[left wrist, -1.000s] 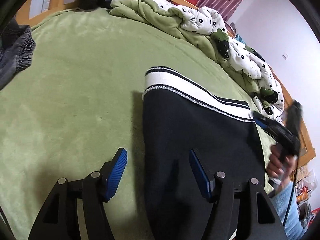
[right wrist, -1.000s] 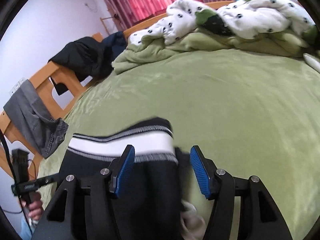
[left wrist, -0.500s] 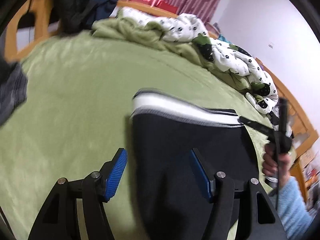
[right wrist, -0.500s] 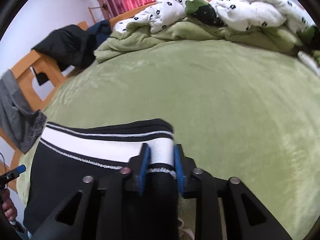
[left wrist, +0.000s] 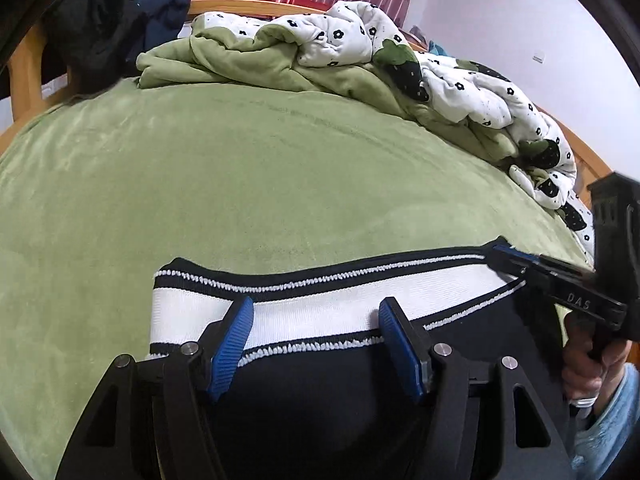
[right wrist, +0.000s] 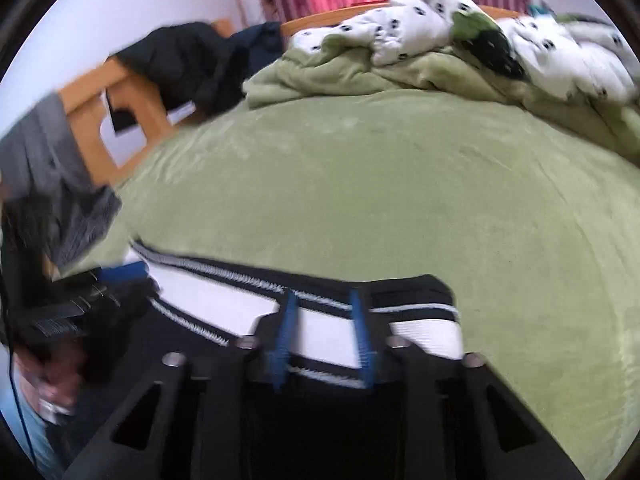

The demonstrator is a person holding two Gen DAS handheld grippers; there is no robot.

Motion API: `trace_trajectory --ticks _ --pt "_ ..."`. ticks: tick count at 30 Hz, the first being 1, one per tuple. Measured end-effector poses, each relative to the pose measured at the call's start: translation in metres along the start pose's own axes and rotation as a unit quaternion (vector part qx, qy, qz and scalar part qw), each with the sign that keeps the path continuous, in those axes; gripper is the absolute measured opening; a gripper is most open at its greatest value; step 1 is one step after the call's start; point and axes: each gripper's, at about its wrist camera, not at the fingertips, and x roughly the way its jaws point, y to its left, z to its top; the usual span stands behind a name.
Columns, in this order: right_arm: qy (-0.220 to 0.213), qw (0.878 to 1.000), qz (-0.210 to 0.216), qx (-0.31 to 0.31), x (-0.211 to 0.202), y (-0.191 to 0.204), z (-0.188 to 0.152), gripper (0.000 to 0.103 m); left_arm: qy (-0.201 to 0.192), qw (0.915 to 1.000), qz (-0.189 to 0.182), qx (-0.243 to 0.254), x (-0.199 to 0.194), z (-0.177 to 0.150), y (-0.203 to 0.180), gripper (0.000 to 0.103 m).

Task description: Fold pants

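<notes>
Left wrist view: the left gripper (left wrist: 316, 340) stands with its fingers (left wrist: 231, 346) spread apart over the waistband (left wrist: 320, 306) of the pants (left wrist: 328, 392), which lie flat on the green bed (left wrist: 240, 184). The striped band runs across between and beyond both fingers, and neither pad seems to press on it, so this gripper holds nothing. Off past the right finger, the right gripper (left wrist: 508, 254) reaches the far corner of the band from a hand (left wrist: 588, 364) in a blue sleeve (left wrist: 612, 420).

To do this step well, the left fingers should likely slide out toward the band's corner on the side of the left finger, so each gripper has one end of the waist, then close on both layers of cloth at once.

Right wrist view: the picture is blurred. The right gripper (right wrist: 323, 334) has just been closing, and its fingers (right wrist: 362, 340) now stand close together with the white band (right wrist: 328, 334) between them; it looks like a pinch on the waistband, near the corner that lies just beyond the right finger. The left gripper (right wrist: 120, 276) shows far off past the left finger, over the other end.

The right grip should hold without tugging until the left side is also closed, so that the band is not dragged askew; then both can lift evenly for a straight fold. A rumpled quilt (right wrist: 440, 40) lies well ahead of the fingers, clear of the work.
</notes>
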Motion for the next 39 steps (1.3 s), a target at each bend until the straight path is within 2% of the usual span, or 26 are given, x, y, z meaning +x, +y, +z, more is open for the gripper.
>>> trace_trajectory --ticks 4,8,10,13,15,16,19,22,25,27,29,31,35,36,37,39 --pt "0.003 1.000 0.004 0.002 0.004 -0.002 -0.002 0.018 0.013 0.9999 -0.002 0.003 -0.001 -0.002 -0.001 0.065" --pt "0.004 0.999 -0.033 -0.032 -0.005 0.010 -0.009 0.018 0.037 0.9987 0.017 0.030 -0.021 -0.011 -0.013 0.066" --pt "-0.002 0.997 -0.057 -0.053 -0.015 0.017 -0.013 0.019 0.044 0.9976 0.026 0.047 -0.038 -0.023 -0.017 0.074" --pt "-0.007 0.996 -0.065 -0.056 -0.039 0.022 -0.031 0.022 0.074 0.9955 0.013 0.057 -0.062 -0.057 -0.020 0.074" --pt "-0.001 0.997 -0.063 -0.050 -0.054 0.022 -0.047 0.031 0.079 0.9951 0.020 0.056 -0.076 -0.079 -0.019 0.074" --pt "0.004 0.997 -0.063 -0.047 -0.060 0.022 -0.057 0.031 0.084 0.9949 0.016 0.053 -0.087 -0.096 -0.017 0.074" --pt "-0.006 0.995 -0.079 -0.054 -0.083 0.023 -0.089 0.031 0.067 0.9975 -0.004 0.024 -0.117 -0.127 -0.008 0.075" --pt "0.000 0.997 -0.070 -0.045 -0.107 0.022 -0.116 0.035 0.075 0.9967 -0.030 0.002 -0.147 -0.156 -0.001 0.075" --pt "0.004 0.998 -0.061 -0.027 -0.122 0.016 -0.140 0.036 0.078 0.9961 -0.014 0.039 -0.169 -0.180 -0.006 0.074" --pt "-0.011 0.998 -0.066 -0.016 -0.133 0.014 -0.151 0.036 0.086 0.9922 0.029 0.085 -0.175 -0.192 -0.016 0.074" --pt "-0.014 0.998 -0.055 0.004 -0.140 0.012 -0.162 0.036 0.081 0.9866 0.075 0.120 -0.177 -0.199 -0.024 0.071" --pt "-0.015 0.998 -0.049 0.019 -0.142 0.011 -0.173 0.036 0.080 0.9807 0.105 0.145 -0.175 -0.196 -0.029 0.059" --pt "-0.018 0.998 -0.051 0.021 -0.142 0.016 -0.184 0.036 0.075 0.9714 0.130 0.184 -0.164 -0.186 -0.042 0.054" --pt "-0.019 0.998 -0.049 0.024 -0.143 0.016 -0.184 0.036 0.077 0.9694 0.132 0.192 -0.160 -0.184 -0.045 0.048" --pt "-0.019 0.998 -0.047 0.027 -0.144 0.014 -0.184 0.036 0.079 0.9683 0.133 0.196 -0.155 -0.183 -0.048 0.037" --pt "-0.018 0.998 -0.039 0.038 -0.144 0.010 -0.184 0.036 0.047 0.9735 0.135 0.178 -0.159 -0.177 -0.048 0.019"
